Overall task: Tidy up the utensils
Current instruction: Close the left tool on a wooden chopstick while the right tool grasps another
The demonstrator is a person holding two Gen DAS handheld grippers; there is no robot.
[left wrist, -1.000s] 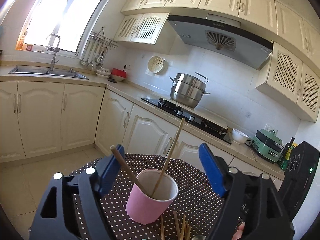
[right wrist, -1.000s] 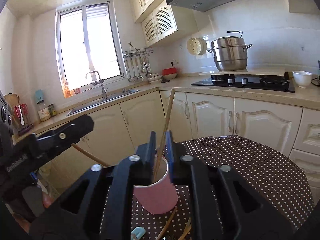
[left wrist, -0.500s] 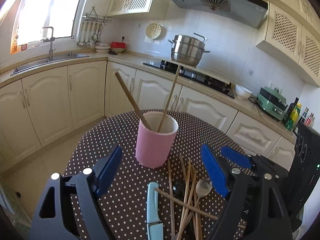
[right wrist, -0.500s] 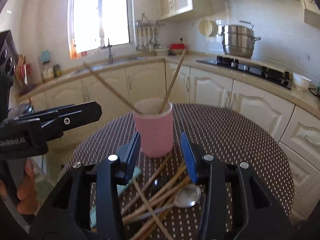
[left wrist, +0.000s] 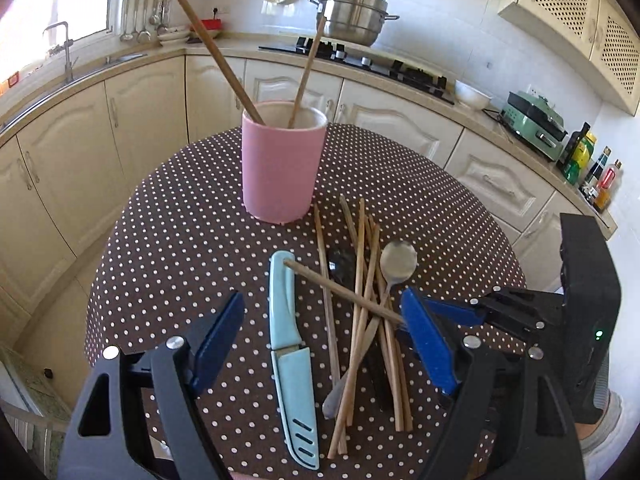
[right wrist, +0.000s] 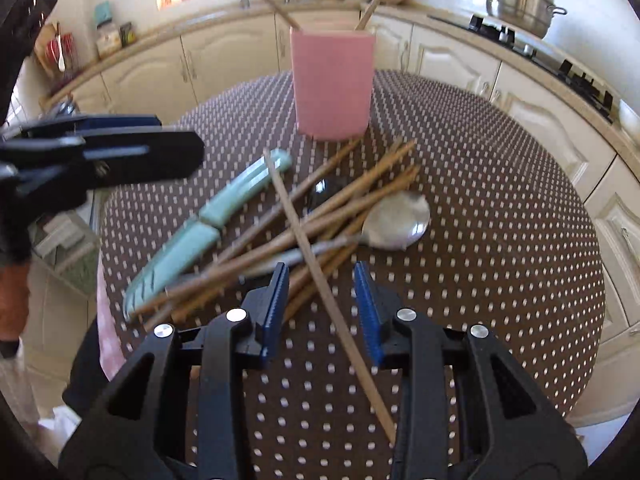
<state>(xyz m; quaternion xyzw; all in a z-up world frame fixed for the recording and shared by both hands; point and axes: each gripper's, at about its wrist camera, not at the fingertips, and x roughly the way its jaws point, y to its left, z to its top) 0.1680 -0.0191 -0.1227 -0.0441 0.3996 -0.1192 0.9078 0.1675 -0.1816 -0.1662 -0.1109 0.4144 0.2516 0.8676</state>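
Right wrist view showed we'd dropped a chopstick in the pink cup (right wrist: 332, 84), backed off, right gripper (right wrist: 322, 312) moderately open and empty over the next chopstick (right wrist: 316, 276); left gripper (left wrist: 324, 344) wide, empty.

Both grippers have been drawn back from the pink cup (left wrist: 280, 164), which was framed closely a second ago and is now seen farther off on the dotted table (left wrist: 168, 240). The chopstick held over the cup by the right gripper (right wrist: 322, 300) has been let go and is left leaning inside it with the other one. The jaws of that gripper, then pinched together, have been spread and lowered over a single chopstick (right wrist: 320, 280) lying across the pile of chopsticks (left wrist: 360, 320). The left gripper (left wrist: 324, 340) has been pulled back and is now held above the sheathed knife (left wrist: 290, 356), jaws wide
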